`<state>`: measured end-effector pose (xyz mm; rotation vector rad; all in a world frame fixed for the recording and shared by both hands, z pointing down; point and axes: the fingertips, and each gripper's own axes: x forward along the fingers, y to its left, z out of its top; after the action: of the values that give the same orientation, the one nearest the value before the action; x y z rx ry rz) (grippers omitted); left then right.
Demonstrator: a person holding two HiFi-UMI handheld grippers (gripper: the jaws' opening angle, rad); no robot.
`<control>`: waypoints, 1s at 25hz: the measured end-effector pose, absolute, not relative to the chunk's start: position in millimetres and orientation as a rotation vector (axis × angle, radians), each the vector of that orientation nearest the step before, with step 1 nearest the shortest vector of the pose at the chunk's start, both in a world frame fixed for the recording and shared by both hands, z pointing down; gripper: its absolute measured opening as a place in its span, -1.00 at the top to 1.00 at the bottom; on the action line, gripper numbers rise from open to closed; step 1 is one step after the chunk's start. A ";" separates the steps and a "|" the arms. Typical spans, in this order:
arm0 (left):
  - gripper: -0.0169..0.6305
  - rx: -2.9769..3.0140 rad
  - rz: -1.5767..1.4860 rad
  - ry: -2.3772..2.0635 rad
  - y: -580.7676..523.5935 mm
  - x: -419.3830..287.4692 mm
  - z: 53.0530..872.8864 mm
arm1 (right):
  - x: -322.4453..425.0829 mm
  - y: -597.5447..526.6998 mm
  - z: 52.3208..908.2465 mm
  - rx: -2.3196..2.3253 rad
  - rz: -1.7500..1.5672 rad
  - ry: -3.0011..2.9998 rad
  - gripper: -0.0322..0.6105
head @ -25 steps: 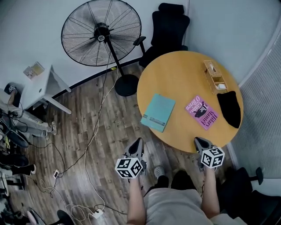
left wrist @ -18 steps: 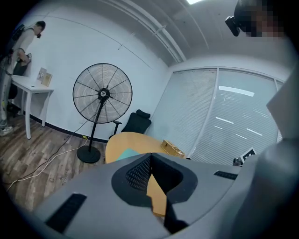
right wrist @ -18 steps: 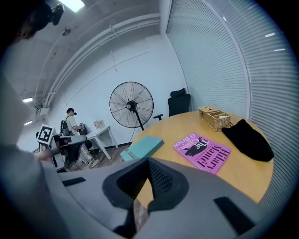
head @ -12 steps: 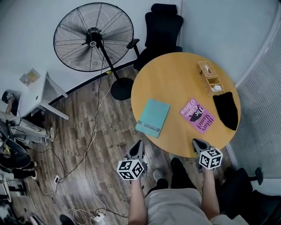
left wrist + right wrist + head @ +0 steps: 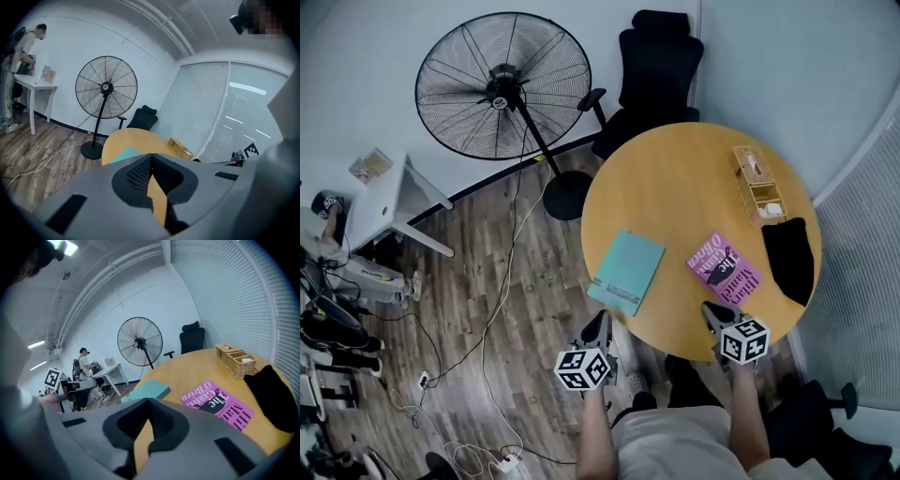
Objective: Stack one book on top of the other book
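A teal book (image 5: 627,271) lies flat near the round table's left front edge, also seen as the teal book (image 5: 149,389) in the right gripper view. A pink book (image 5: 724,266) lies flat to its right, the same pink book (image 5: 220,404) close ahead of the right jaws. My left gripper (image 5: 598,322) is shut and empty, just off the table's front edge below the teal book. My right gripper (image 5: 710,310) is shut and empty, over the table's front rim just below the pink book. In the left gripper view the left gripper (image 5: 151,156) points at the table.
The round wooden table (image 5: 675,169) carries a wicker tray (image 5: 757,184) and a black cloth (image 5: 791,257) at its right. A standing fan (image 5: 502,86) and a black office chair (image 5: 654,66) stand behind it. Cables lie on the wood floor (image 5: 487,309). A white desk (image 5: 380,192) is at left.
Both grippers have moved closer to the table's front edge, the right one now reaching over the rim. The books have not moved on the table.
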<state>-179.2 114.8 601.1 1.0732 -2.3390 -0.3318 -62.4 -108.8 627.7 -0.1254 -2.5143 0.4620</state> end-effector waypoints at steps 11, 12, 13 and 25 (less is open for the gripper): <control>0.87 0.763 -0.317 -2.350 121.7 -205.2 638.6 | -175.8 -93.1 634.0 -0.486 0.312 -2.432 0.83; 0.87 0.739 -0.322 -2.346 123.8 -204.8 643.4 | -185.2 -92.1 635.6 -0.504 0.298 -2.428 0.83; 0.87 0.713 -0.336 -2.339 126.1 -203.7 649.1 | -194.2 -92.2 637.0 -0.517 0.283 -2.429 0.83; 0.87 0.436 -0.438 -2.353 136.8 -199.7 675.1 | -273.5 -87.1 652.0 -0.771 0.111 -2.347 0.83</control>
<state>-199.7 136.8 675.1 0.4355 -2.3529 -0.4385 -273.5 -87.1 652.0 -0.7713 -2.3471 0.1115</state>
